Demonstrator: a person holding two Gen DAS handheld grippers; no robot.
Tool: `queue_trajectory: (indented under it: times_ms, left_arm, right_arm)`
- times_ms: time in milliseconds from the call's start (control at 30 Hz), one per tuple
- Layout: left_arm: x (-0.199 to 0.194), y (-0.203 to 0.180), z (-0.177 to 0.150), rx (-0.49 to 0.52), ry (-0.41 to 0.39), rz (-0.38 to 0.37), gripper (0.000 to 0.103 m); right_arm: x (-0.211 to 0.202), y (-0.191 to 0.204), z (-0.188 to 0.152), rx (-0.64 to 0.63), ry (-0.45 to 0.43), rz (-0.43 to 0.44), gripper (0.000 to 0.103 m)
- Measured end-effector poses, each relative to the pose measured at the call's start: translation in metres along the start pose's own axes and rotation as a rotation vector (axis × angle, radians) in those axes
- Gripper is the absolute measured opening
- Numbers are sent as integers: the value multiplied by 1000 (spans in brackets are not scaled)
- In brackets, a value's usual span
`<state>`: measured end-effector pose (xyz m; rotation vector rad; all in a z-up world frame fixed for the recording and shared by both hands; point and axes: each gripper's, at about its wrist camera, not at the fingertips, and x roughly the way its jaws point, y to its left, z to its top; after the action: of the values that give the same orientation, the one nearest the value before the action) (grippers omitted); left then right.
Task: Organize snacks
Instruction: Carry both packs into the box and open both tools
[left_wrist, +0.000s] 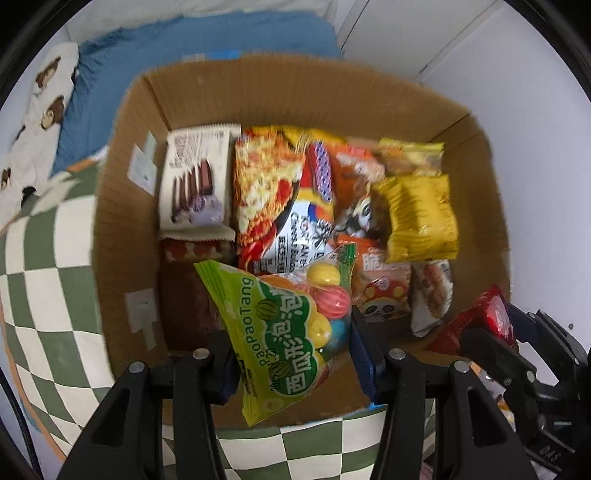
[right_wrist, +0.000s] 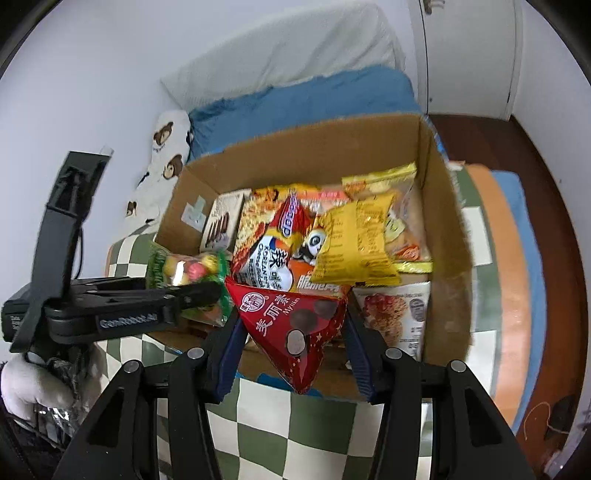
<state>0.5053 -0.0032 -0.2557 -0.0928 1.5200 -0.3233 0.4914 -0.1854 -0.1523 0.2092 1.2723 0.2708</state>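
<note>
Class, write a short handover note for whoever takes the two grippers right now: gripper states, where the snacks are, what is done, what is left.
Left gripper: shut on the green bubble-gum bag with coloured balls, held over the near edge of the brown cardboard box.
Right gripper: shut on the red triangular chocolate-ball packet, also at the near edge.
Done: many snack packets already lie in the box, including the yellow crinkled packet.
Left: place both held bags inside and let go.
</note>
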Motion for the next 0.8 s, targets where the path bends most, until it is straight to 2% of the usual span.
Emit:
queue_trajectory:
  times_ms: [133,233,267,300,367,400,467,533,667,800]
  left_arm:
    - [19,-1,0,9,73,-2,49]
    - [23,-2,-4,2,83,11,50]
    - [23,-2,-5,1,86,8,50]
    - [23,-1,-6,-2,84,15,50]
    - [20,-1,-8,-9,72,34,63]
    - [19,0,-9,-14,61,36,66]
    - [13,0,-8,-18,33,60,83]
    - [9,-1,-10,-17,10,91,92]
    - [-1,5,-11,-30,-30,119,98]
    - [-9,5,-14,-36,-70,150,99]
  right_arm:
    - [23,-2,5,-9,86,3,54]
    - [36,-7,6,14,143,6,55]
    - [41,-10,6,22,173,-3,62]
    - [43,-12,6,33,191,-9,75]
    - [44,-18,7,53,196,-26,88]
    - [44,-20,7,53,196,-44,89]
    - [43,-24,7,60,189,-67,92]
    - [42,-26,7,64,189,-93,96]
    - [39,-26,6,49,174,-161,97]
    - [33,-28,7,52,146,-213,98]
